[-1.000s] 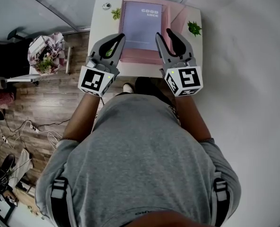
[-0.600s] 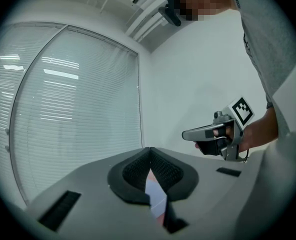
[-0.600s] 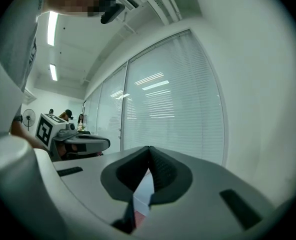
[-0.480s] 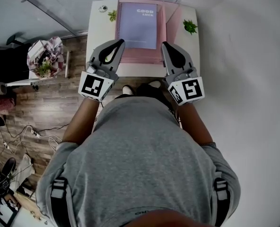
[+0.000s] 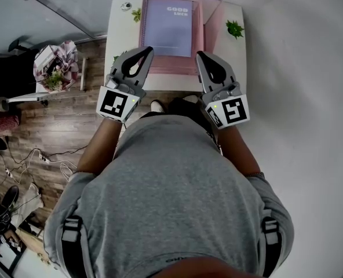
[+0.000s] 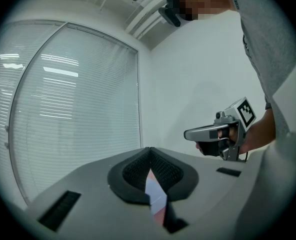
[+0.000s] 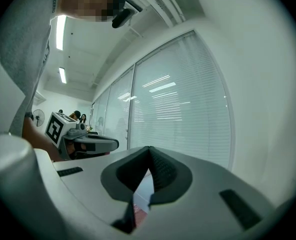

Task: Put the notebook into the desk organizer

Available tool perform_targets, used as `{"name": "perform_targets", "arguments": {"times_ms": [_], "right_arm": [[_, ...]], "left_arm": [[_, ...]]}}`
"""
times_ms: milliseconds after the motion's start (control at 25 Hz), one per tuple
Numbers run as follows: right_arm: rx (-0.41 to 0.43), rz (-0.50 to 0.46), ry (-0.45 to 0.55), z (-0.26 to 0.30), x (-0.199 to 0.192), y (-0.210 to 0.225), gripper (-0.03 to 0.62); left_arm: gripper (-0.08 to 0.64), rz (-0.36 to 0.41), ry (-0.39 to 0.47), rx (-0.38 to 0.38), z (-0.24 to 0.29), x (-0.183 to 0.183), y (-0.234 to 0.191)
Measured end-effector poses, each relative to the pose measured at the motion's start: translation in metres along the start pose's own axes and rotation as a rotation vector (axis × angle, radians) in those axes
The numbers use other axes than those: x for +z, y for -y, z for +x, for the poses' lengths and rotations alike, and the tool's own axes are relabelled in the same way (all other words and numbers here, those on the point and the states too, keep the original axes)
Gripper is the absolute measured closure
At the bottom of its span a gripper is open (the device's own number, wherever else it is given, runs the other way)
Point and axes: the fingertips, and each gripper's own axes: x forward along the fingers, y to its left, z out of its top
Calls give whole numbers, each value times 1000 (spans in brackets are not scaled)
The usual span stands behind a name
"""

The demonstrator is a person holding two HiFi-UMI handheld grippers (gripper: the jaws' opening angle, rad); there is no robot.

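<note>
The lavender notebook [image 5: 168,28] with "GOOD LUCK" on its cover lies flat on the pink desk organizer [image 5: 212,23], on the small white desk [image 5: 120,39]. My left gripper [image 5: 146,50] hovers level at the desk's near edge, left of the organizer, its jaws meeting at the tips with nothing in them. My right gripper [image 5: 200,55] sits beside the organizer's near right corner, shut and empty. In the left gripper view the closed jaws [image 6: 149,149] frame a sliver of notebook, with the right gripper [image 6: 189,133] off to the side. The right gripper view shows its own jaws [image 7: 149,148] together.
Two small green plants [image 5: 235,29] [image 5: 140,15] and a small round object [image 5: 126,6] stand on the desk. A white wall runs along the right. To the left is wood floor with a bag of flowers [image 5: 55,68] and cables. Window blinds [image 7: 188,109] fill the background.
The right gripper's jaws, apart a second ago beside the notebook's right edge, have come together empty. Both grippers have drawn back slightly toward the desk's near edge.
</note>
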Motion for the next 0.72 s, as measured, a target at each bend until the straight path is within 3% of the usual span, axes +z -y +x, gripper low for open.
{"name": "perform_targets", "arguments": {"times_ms": [720], "right_arm": [[17,-3,0,9,7,7,586]], "left_arm": [[540,2,-9,16,3,1,-5]]}}
